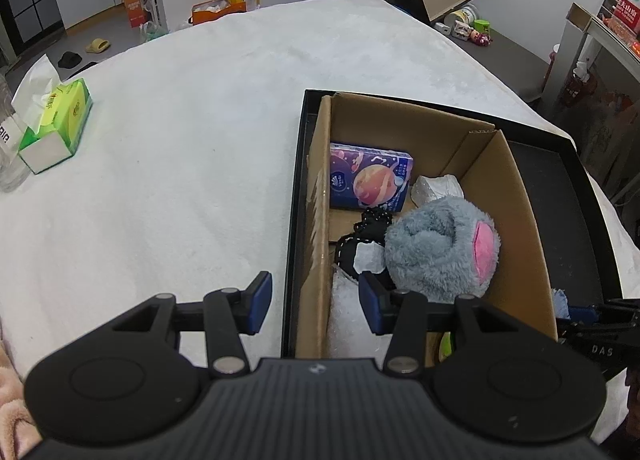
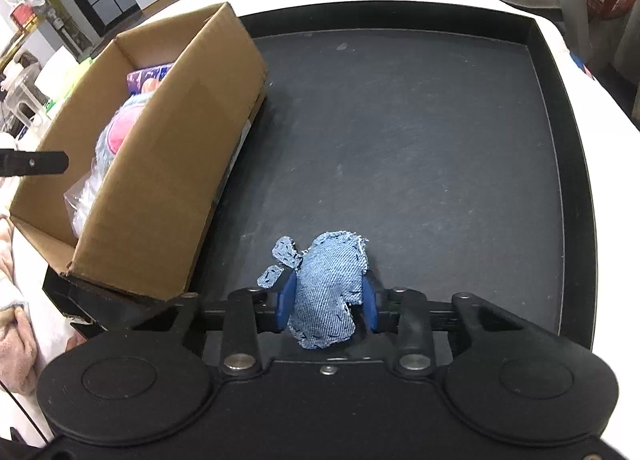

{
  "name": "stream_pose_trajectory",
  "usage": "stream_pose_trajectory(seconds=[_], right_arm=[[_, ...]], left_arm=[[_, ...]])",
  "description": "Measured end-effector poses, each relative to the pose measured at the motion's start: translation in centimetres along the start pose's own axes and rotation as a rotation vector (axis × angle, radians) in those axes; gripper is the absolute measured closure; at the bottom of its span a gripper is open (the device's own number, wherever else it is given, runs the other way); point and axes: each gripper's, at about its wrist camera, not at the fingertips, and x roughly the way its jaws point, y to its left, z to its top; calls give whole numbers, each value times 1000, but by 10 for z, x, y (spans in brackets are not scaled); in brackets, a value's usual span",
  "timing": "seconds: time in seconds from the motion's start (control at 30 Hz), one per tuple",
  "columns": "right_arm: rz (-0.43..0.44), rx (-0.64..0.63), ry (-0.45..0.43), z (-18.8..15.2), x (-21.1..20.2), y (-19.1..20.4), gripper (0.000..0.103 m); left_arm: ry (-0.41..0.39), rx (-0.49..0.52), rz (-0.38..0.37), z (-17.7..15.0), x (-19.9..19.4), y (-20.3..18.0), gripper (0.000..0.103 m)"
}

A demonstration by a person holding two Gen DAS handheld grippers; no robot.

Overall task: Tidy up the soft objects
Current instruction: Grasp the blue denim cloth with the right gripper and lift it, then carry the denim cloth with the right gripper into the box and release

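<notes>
The right claw (image 2: 326, 302) is clamped on the denim toy (image 2: 330, 288) lying at the black tray's (image 2: 560, 140) 6 o'clock edge, likely bound for the cardboard box (image 2: 160, 196) at 9 o'clock, where the left claw (image 1: 316, 304) waits half-wide and empty over its wall.

Left wrist cam sits just behind the left gripper (image 1: 314, 302), looks steeply down & fwd over the near-left edge of the cardboard box (image 1: 520, 196), close in, w/ the white table (image 1: 180, 140) and room beyond. Right wrist cam rides behind the right gripper (image 2: 329, 302), tilted down onto the black tray (image 2: 400, 140), very near its floor. Both views share box, tray & table; the dark bar at left edge of the right view is prob. the left gripper's finger.
</notes>
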Motion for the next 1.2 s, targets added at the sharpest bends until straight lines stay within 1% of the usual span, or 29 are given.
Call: stream_pose_trajectory(seconds=[0.43, 0.7, 0.83, 1.2], right_arm=[[30, 16, -82, 17, -34, 3, 71], [12, -7, -119, 35, -47, 19, 71], [10, -17, -146, 46, -55, 26, 71], [26, -69, -204, 68, -68, 60, 71]], left_arm=[[-15, 0, -11, 0, -5, -2, 57], [-21, -13, -25, -1, -8, 3, 56], [-24, -16, -41, -1, -9, 5, 52], [-44, -38, -85, -7, -15, 16, 52]])
